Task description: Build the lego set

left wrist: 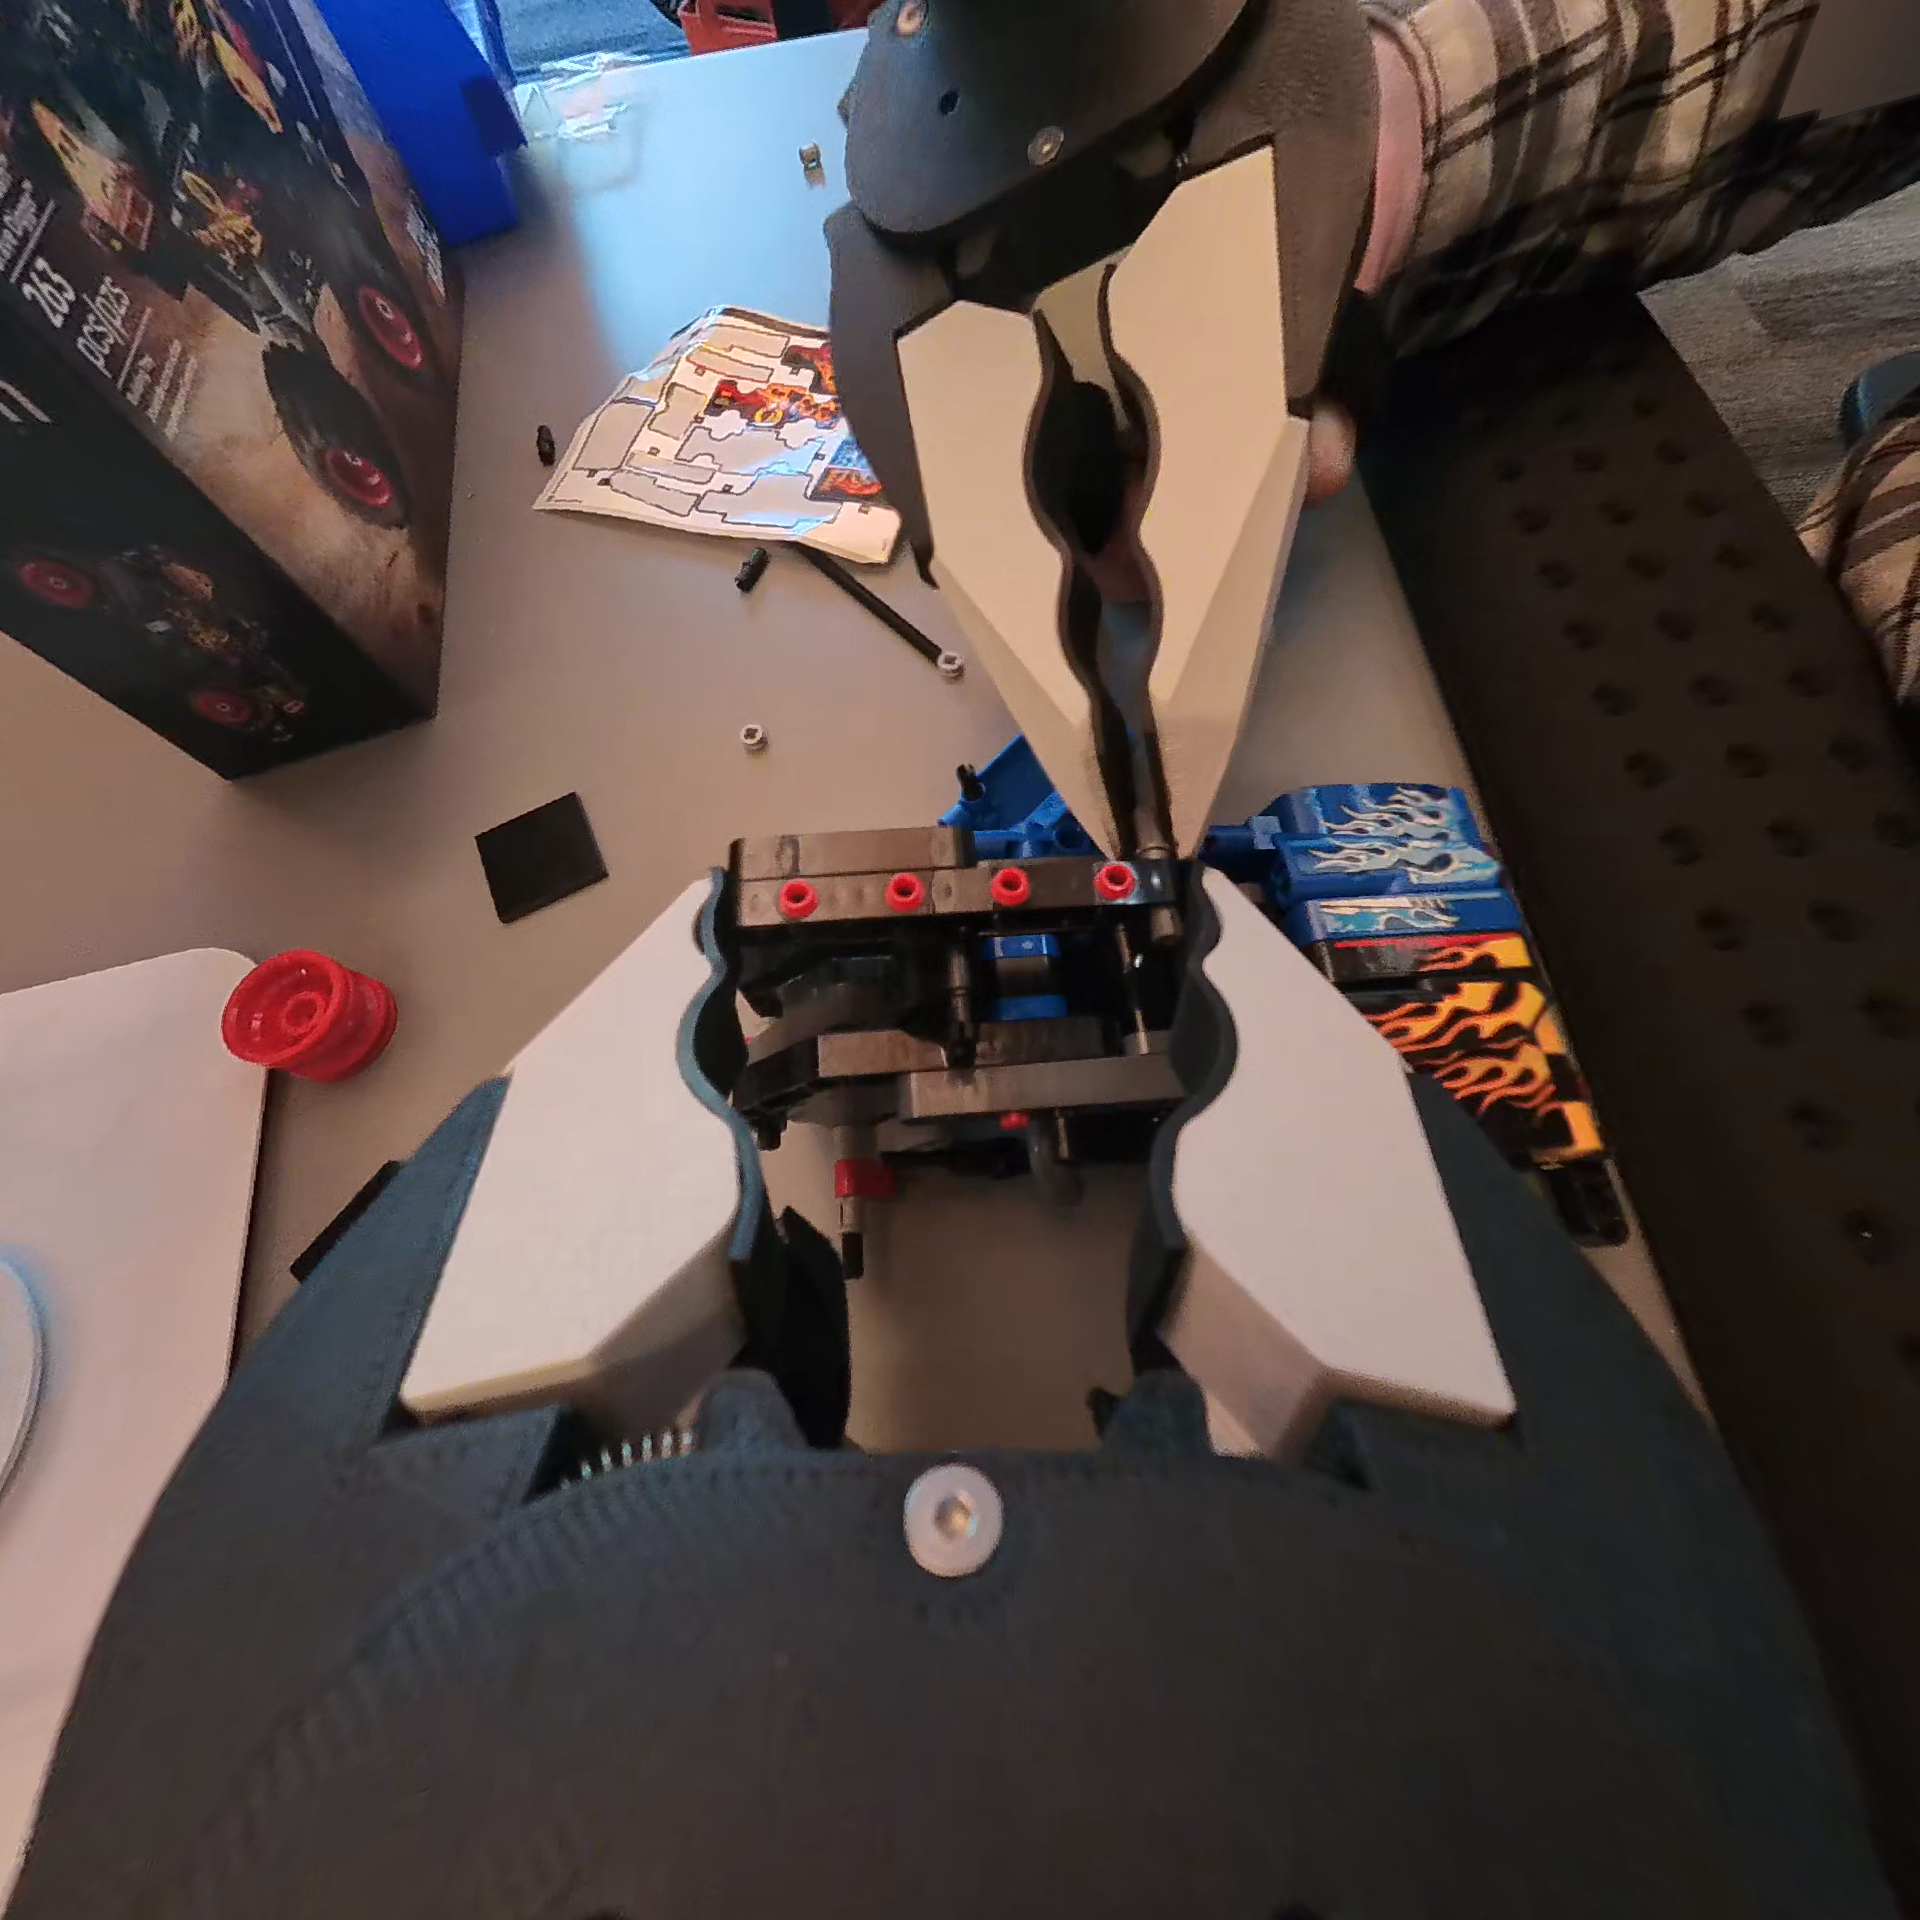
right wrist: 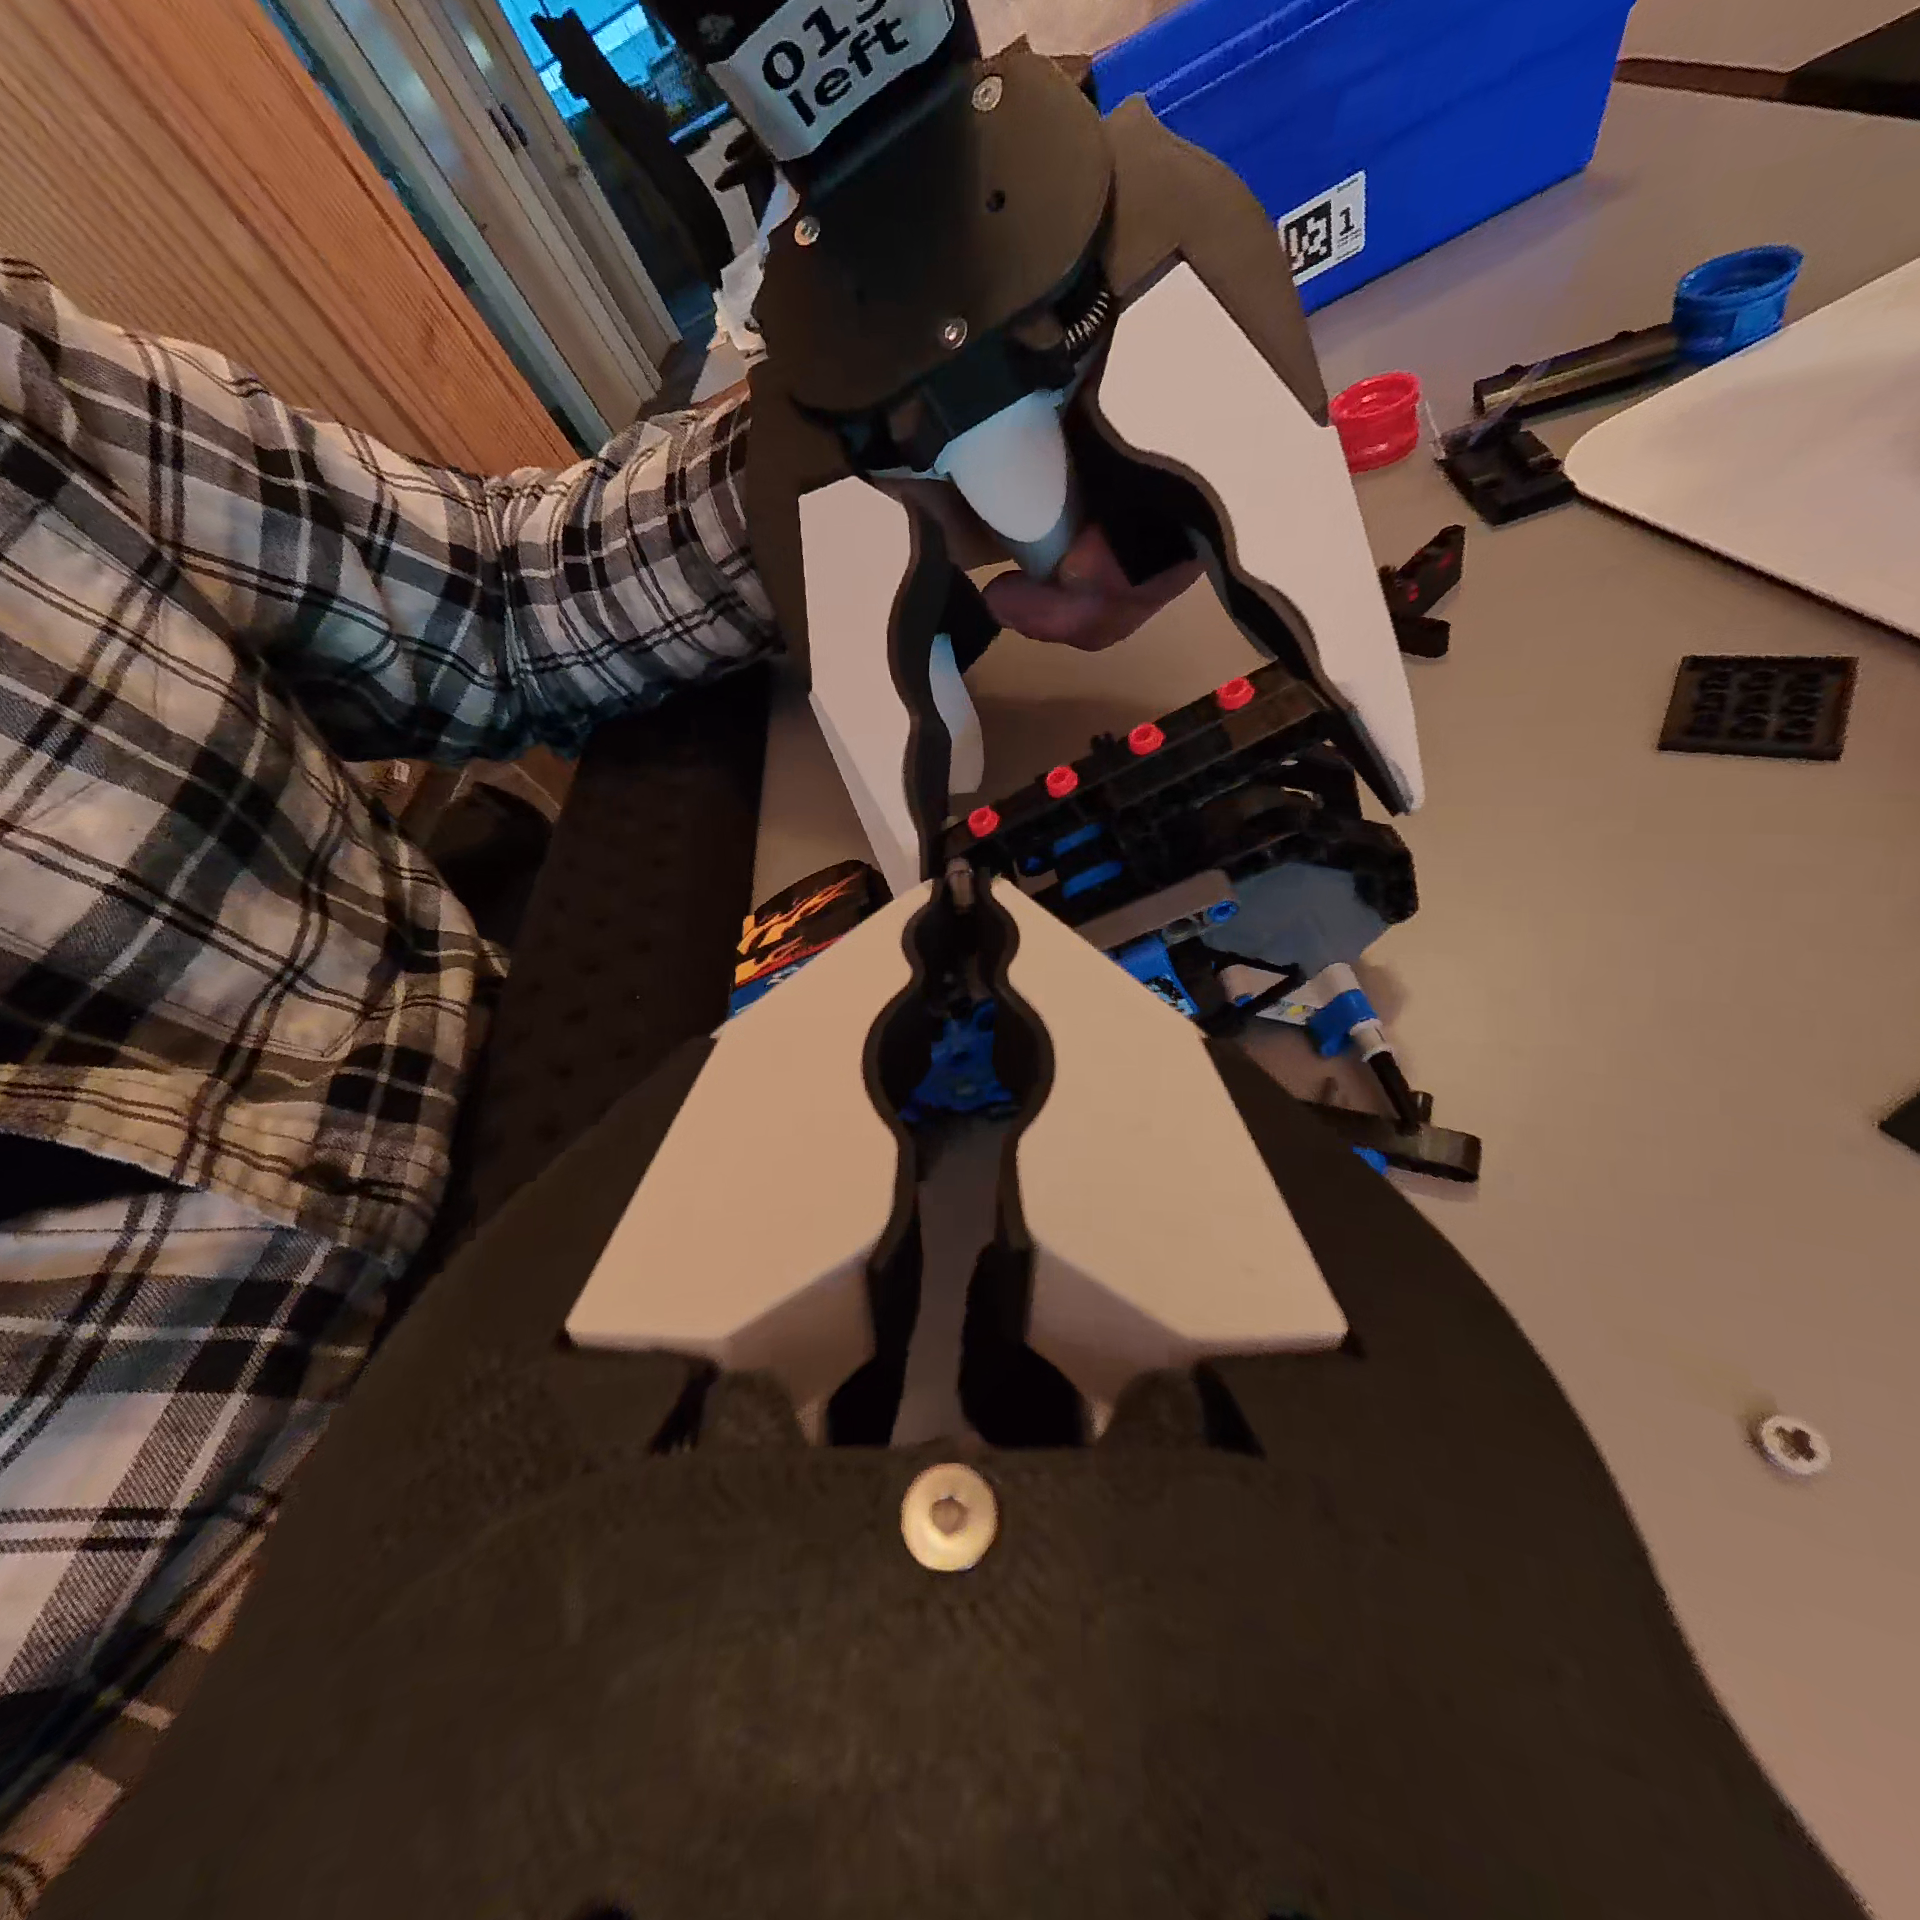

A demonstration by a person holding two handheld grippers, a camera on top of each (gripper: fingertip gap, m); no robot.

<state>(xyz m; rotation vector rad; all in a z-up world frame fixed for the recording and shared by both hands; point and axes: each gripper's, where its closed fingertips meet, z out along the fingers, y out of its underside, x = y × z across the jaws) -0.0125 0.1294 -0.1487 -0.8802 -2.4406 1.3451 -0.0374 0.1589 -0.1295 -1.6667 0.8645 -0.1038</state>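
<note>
Pin insertion on chassis, both grippers engaged.

My right gripper (right wrist: 958, 894) is pinched nearly closed on a small dark pin (left wrist: 1148, 831), tip at the end of the black beam with red pegs (left wrist: 956, 888). My left gripper (left wrist: 956, 997) clamps the lego chassis (left wrist: 966, 1029) by its sides, on the grey table (left wrist: 623, 727) beside the flame-printed body panel (left wrist: 1475, 1029). Risk, as I judge it: pin goes in skewed or slips from the tips, or push shifts the chassis in my hold. Writing shows on set box (left wrist: 208, 416), sticker sheet (left wrist: 717, 436) and blue bin (right wrist: 1403, 125) tag; not transcribed.
</note>
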